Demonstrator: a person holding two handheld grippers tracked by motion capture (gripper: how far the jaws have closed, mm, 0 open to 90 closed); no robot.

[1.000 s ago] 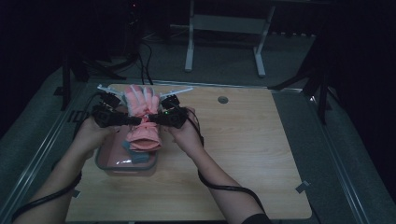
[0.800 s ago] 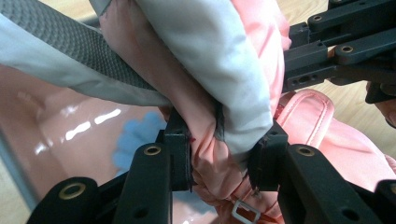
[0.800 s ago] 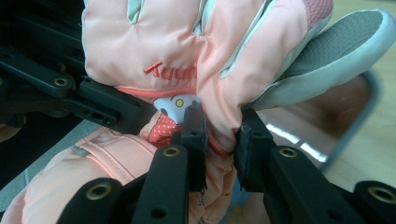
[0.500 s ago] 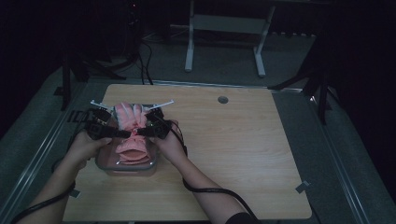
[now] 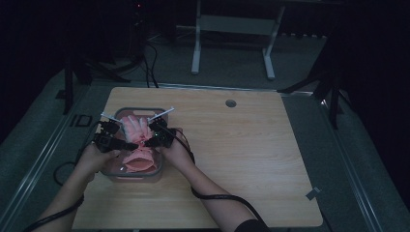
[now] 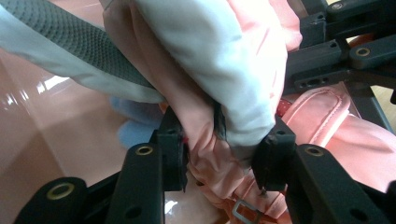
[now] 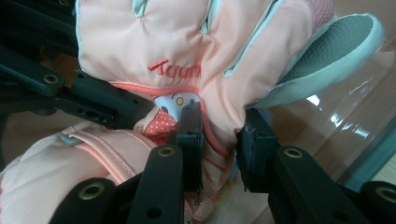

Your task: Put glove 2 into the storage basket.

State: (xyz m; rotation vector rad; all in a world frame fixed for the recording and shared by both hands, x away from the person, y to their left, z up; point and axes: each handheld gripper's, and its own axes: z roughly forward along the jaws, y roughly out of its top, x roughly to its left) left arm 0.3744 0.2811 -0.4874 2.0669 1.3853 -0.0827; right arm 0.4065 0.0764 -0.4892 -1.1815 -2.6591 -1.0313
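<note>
Lettering on the pink glove reads in right gripper view, not high view.

A pale wooden table sits lit in a dark room, with a round grommet hole near its far edge. Beyond it, grey carpet and a white metal stand. Black cables trail beyond its far left corner.

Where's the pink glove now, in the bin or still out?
In. The pink glove lies inside the clear bin, cuff at the near end, with the left claw and right claw pinching it.
</note>
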